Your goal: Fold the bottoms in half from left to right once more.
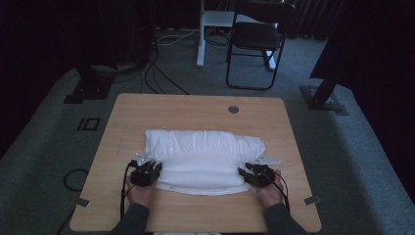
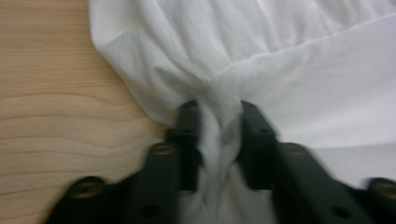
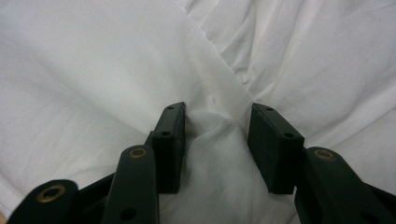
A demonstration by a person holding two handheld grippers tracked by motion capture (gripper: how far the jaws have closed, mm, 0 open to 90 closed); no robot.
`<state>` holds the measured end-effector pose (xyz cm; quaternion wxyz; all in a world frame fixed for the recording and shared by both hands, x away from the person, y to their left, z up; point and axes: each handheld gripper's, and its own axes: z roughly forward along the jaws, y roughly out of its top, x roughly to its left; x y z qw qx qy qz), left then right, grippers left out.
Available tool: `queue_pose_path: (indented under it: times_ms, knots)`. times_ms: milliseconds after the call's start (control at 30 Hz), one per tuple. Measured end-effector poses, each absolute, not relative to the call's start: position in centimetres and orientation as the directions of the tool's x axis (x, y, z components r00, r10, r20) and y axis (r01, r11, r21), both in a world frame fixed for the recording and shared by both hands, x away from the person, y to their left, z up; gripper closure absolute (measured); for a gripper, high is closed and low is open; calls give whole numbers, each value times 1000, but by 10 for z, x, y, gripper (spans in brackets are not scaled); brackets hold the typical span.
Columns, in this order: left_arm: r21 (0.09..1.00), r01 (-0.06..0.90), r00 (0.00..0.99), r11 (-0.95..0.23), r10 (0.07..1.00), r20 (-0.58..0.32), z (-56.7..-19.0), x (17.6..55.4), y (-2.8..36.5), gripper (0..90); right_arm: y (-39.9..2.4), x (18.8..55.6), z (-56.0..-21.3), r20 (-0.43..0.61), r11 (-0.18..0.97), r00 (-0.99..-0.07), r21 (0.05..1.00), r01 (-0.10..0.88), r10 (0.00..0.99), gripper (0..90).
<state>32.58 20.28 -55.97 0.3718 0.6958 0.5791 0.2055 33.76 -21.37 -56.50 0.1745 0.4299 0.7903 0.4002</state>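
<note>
White cotton-like cloth, a folded garment (image 1: 203,159) with a stitched hem along its near edge, lies across the middle of the wooden surface (image 1: 147,110), bunched into soft ridges. It looks light, limp and not at all fragile; it should drape and sag wherever it is not held, so the two side edges of the near fold seem the sensible places to grip.

At its left edge the left hand-held gripper (image 2: 218,109) is pinched on a gathered tuck of fabric, jaws pressing it from both sides. At the right edge the right hand-held gripper (image 3: 217,114) has a hump of cloth between its jaws, apparently clamped, though a slight gap shows beside one pad.

Nothing else rests on the surface near the garment. Beyond the far edge stand a black folding chair (image 1: 257,39), a white post and loose cables on the grey carpet, all well apart.
</note>
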Motion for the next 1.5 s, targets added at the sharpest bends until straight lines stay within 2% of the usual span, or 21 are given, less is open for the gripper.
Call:
queue_pose_path:
  times_ms: [133, 367, 400, 567, 667, 833, 867, 900, 933, 1033, 1067, 1233, 1267, 1300, 1333, 1367, 1400, 1500]
  knots:
    - [766, 642, 251, -41, 955, -160, -559, 324, 204, 821, -214, 337, -565, 69, 309, -568, 783, 540, 820, 556]
    - [809, 588, 302, -24, 934, -192, -541, 318, 210, 828, -211, 336, -556, 47, 331, -566, 769, 547, 823, 512]
    - [826, 563, 321, -33, 930, -181, -533, 316, 210, 829, -207, 334, -544, 19, 344, -577, 786, 513, 816, 505]
    - [851, 523, 354, -47, 920, -167, -518, 315, 206, 830, -188, 334, -515, 16, 331, -615, 831, 447, 788, 483]
    - [866, 497, 370, -52, 916, -158, -506, 317, 204, 834, -153, 345, -503, 0, 361, -669, 841, 402, 743, 478]
    - [884, 463, 391, -64, 910, -139, -493, 317, 202, 839, -121, 366, -520, 19, 401, -696, 805, 436, 718, 480]
    - [894, 443, 410, -63, 901, -139, -485, 317, 202, 841, -107, 376, -540, 22, 462, -706, 741, 487, 708, 479]
    - [894, 443, 410, -63, 901, -139, -485, 317, 202, 842, -107, 376, -540, 22, 462, -706, 741, 487, 708, 479]
    - [903, 422, 418, -80, 901, -115, -478, 317, 199, 842, -99, 376, -550, -47, 488, -717, 763, 424, 696, 483]
    - [910, 407, 431, -86, 896, -109, -472, 318, 197, 843, -95, 375, -551, -69, 498, -709, 759, 419, 702, 485]
    - [912, 398, 437, -96, 894, -97, -469, 319, 194, 843, -89, 373, -552, -118, 521, -696, 753, 402, 708, 485]
    - [915, 387, 448, -112, 890, -81, -465, 320, 189, 842, -85, 371, -549, -119, 525, -687, 740, 420, 717, 480]
    - [915, 388, 448, -110, 890, -83, -464, 321, 190, 842, -91, 376, -538, -40, 510, -712, 727, 461, 701, 509]
    - [915, 388, 448, -110, 890, -83, -464, 321, 190, 842, -91, 376, -538, -40, 510, -712, 727, 461, 701, 509]
    - [915, 387, 450, -109, 889, -84, -462, 322, 191, 842, -98, 379, -523, -35, 456, -701, 782, 425, 712, 541]
    - [915, 387, 450, -109, 889, -84, -462, 322, 191, 842, -98, 379, -523, -35, 456, -701, 782, 425, 712, 541]
    - [915, 388, 453, -114, 888, -81, -462, 323, 191, 842, -103, 385, -512, -51, 418, -677, 819, 393, 734, 578]
    - [914, 388, 454, -115, 887, -81, -462, 324, 190, 842, -102, 398, -511, -49, 388, -636, 827, 408, 770, 594]
